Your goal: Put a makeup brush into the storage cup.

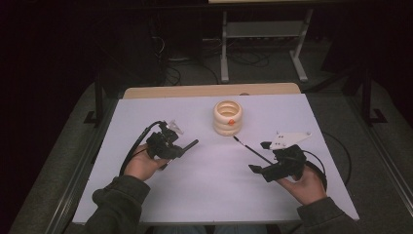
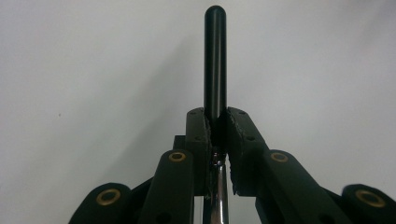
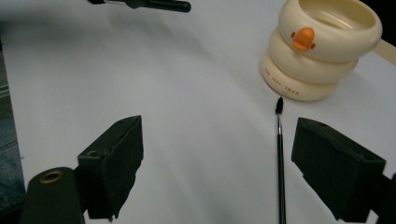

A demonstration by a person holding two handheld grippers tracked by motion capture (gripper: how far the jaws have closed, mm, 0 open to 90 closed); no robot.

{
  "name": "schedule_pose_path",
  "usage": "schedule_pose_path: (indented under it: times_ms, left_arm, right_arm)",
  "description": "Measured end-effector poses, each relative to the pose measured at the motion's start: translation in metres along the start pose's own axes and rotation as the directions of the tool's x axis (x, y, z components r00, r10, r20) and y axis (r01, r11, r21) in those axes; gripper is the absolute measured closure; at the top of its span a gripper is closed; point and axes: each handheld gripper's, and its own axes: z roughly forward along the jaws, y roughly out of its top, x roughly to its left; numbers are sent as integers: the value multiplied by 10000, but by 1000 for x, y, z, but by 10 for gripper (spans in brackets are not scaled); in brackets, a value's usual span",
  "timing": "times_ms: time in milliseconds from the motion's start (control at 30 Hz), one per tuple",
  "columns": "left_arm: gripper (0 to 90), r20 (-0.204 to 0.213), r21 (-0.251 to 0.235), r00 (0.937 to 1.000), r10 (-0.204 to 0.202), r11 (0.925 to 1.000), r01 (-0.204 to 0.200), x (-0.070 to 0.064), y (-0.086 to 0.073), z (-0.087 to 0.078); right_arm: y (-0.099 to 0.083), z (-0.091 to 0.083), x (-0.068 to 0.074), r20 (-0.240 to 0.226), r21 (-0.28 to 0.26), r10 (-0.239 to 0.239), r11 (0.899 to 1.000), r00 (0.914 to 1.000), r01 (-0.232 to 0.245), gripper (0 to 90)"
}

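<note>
Left hand-held gripper (image 1: 187,145) clamps a black rod (image 2: 215,60); right hand-held gripper (image 1: 258,157) wide open beside thin brush (image 3: 280,154) near ringed cup (image 1: 228,117). Risk: brush rolling off the pads.

cream ringed holder (image 1: 227,118), orange duck bill; black brush (image 3: 280,154); white table (image 1: 204,185); black rod (image 2: 215,60)

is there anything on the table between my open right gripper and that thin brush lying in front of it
Nothing visible. The right gripper is open, and the thin brush lies on the bare white table just ahead, toward one jaw. The cream holder sits beyond its tip.
</note>
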Motion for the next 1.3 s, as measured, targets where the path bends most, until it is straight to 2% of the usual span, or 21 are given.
schedule_pose_path:
  times_ms: [67, 133, 300, 333, 667, 833, 1033, 1100, 1233, 1300]
  left_arm:
    - [796, 53, -103, 9999, 152, 9998, -152, -1, 1, -2]
    - [795, 148, -171, 9998, 100, 9998, -97, -3, 1, -4]
    - [796, 382, -319, 9988, 320, 9990, -308, -6, 3, -7]
    - [795, 422, -324, 9981, 446, 9985, -432, -7, 4, -8]
    - [795, 820, -716, 9929, 860, 9942, -802, -18, 12, -18]
    - [796, 930, -755, 9872, 1298, 9895, -1230, -26, 16, -22]
    - [796, 1154, -752, 9765, 1823, 9818, -1744, -37, 19, -23]
    - [796, 1223, -829, 9723, 1990, 9783, -1898, -41, 20, -23]
    - [796, 1287, -827, 9602, 2479, 9676, -2387, -48, 24, -22]
    - [796, 1390, -897, 9572, 2539, 9658, -2431, -52, 26, -21]
  right_arm:
    - [6, -1, -1, -87, 17, -98, 10000, 9999, 98, 156]
    - [13, -1, -3, -157, 27, -151, 9999, 9998, 152, 157]
    - [28, -3, -4, -430, 113, -414, 9991, 9982, 420, 157]
    - [30, -3, -4, -460, 113, -499, 9987, 9977, 505, 157]
    - [54, -2, -4, -1025, 340, -1149, 9923, 9881, 1189, 156]
    - [66, 1, 1, -1346, 492, -1532, 9857, 9790, 1611, 157]
    - [73, 8, 6, -1694, 625, -1897, 9772, 9671, 2027, 179]
    - [74, 11, 8, -1817, 768, -2020, 9728, 9624, 2187, 193]
    - [75, 19, 10, -2200, 954, -2099, 9673, 9526, 2352, 211]
    - [75, 23, 11, -2299, 1014, -2143, 9649, 9493, 2423, 215]
